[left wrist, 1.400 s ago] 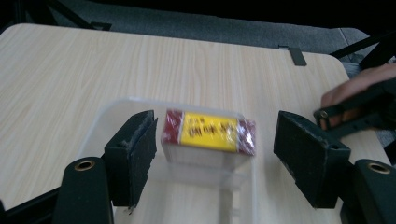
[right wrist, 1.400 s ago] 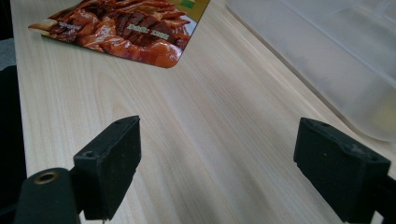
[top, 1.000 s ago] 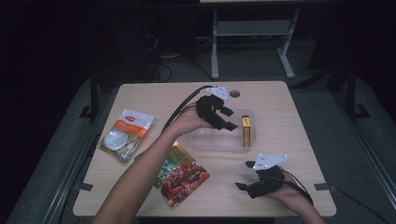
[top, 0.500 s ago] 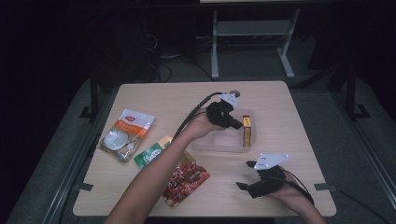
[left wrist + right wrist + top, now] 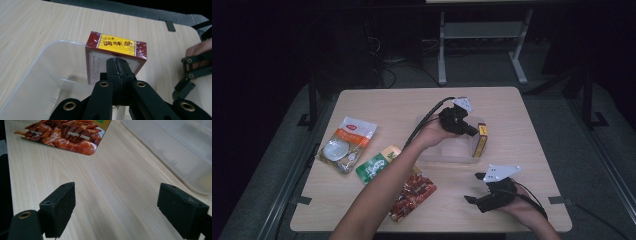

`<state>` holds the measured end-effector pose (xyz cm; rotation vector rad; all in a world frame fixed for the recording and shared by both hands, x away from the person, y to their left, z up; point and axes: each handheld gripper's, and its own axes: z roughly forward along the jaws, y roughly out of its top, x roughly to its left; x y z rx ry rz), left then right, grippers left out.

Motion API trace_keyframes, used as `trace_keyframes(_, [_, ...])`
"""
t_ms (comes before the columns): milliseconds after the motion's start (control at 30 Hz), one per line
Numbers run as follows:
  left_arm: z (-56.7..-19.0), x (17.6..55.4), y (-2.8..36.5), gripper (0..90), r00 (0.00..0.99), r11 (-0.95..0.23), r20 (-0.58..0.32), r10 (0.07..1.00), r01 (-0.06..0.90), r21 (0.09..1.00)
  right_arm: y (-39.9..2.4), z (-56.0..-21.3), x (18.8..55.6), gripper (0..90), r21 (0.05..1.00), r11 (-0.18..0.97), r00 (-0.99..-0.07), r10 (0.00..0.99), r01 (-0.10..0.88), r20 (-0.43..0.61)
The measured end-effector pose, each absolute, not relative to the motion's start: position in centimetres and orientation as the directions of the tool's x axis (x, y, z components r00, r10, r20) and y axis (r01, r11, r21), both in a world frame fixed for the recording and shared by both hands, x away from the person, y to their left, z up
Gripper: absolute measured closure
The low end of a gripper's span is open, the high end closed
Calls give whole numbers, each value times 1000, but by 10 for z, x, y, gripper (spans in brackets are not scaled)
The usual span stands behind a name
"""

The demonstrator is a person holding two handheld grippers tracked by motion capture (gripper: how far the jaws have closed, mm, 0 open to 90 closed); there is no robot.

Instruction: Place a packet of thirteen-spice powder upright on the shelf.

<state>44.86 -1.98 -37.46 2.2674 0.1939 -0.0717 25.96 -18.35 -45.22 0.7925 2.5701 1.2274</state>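
Red box (image 5: 115,51), yellow label (glossy wrap), apparently upright.

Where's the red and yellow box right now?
In the high view the red and yellow box stands at the right end of the clear plastic tray, mid-table, just beyond the left gripper.

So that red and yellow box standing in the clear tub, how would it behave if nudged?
The red and yellow box stands on a narrow edge, so it would probably tip. Its crisp corners suggest stiff card, and the glossy wrap looks slippery. It leans near the clear tub wall, which may catch it.
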Motion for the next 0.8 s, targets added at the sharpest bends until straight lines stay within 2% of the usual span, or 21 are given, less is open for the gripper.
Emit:
trace_keyframes(400, [-368,439,-7,886,987,-670,-99,125,157,726,-183,-452,259,145,768,515,-842,536,381,58])
trace_keyframes(800, [-361,414,35,863,983,-679,-98,153,177,713,-183,-453,260,145,760,519,-840,540,390,62])
